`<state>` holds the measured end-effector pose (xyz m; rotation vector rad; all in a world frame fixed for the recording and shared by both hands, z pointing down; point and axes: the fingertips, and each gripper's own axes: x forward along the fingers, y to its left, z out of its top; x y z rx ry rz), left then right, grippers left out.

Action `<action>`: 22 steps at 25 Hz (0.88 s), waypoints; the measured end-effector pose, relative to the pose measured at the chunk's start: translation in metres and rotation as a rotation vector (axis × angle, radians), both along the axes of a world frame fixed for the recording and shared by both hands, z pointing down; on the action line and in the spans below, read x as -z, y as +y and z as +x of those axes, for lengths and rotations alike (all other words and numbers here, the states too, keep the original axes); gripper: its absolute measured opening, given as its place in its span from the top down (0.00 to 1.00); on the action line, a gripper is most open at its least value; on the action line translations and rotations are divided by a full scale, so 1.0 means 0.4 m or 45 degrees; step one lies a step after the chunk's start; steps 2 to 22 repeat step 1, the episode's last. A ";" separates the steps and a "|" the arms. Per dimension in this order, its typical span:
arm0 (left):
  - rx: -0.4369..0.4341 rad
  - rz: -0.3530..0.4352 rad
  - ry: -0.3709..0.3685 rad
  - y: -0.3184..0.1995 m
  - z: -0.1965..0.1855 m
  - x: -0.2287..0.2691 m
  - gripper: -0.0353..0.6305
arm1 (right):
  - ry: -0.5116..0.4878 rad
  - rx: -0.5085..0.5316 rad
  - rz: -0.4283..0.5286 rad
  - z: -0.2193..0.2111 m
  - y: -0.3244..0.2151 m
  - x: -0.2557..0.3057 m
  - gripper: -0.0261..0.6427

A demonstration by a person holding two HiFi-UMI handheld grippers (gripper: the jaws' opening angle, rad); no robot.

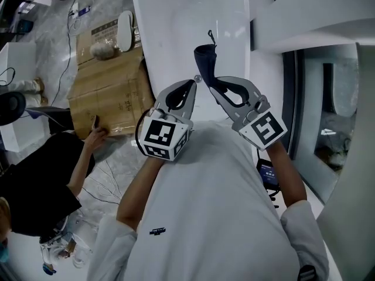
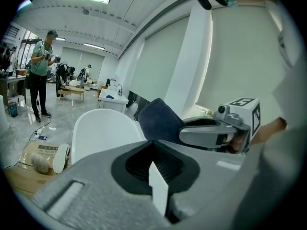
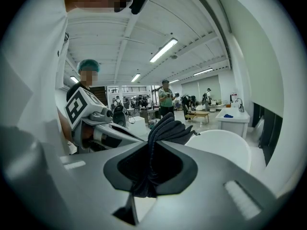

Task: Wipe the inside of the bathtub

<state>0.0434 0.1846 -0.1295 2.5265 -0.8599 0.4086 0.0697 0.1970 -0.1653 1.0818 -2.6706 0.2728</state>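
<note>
In the right hand-held gripper (image 1: 214, 82), a dark navy cloth (image 1: 206, 58), pinched between closed jaws, bunched and standing up past the tips. Just beside it, the left hand-held gripper (image 1: 193, 82), jaws closed tip to tip with nothing between them. Both held up in front of a white shirt (image 1: 211, 215), tips near each other above the near end of the white bathtub (image 1: 176, 22), with the cloth raised clear of the tub.

Black-and-white square markers on each gripper's cube, patterns only, no words. Small dark logo (image 1: 157, 232) on the shirt, too small to read. Faint print on the flattened cardboard (image 1: 111, 89) on the floor left of the tub, not legible.

On the cardboard, a white slipper (image 1: 125, 30) with a pale rounded object (image 1: 104, 51) beside it, possibly a second slipper. At the left edge, a crouching person in black, one hand (image 1: 96, 134) at the cardboard's near edge. Small lit screen (image 1: 268, 172) below the right forearm. Thin cables across the pale marbled floor. Dark-framed glass panel (image 1: 304, 98) right of the tub.

Seen from the gripper views, a bright open hall: ceiling strip lights, a standing person in a green top (image 2: 41, 75), and a low wooden table (image 2: 72, 91) far back.

Far end of the tub cut off by the top of the head view, near end hidden behind the grippers and shirt.
</note>
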 end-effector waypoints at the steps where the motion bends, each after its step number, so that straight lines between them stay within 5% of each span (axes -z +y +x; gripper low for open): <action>1: -0.009 0.008 0.002 -0.001 0.005 0.007 0.95 | 0.002 -0.007 0.000 0.004 -0.003 0.005 0.89; 22: -0.009 0.008 0.002 -0.001 0.005 0.007 0.95 | 0.002 -0.007 0.000 0.004 -0.003 0.005 0.89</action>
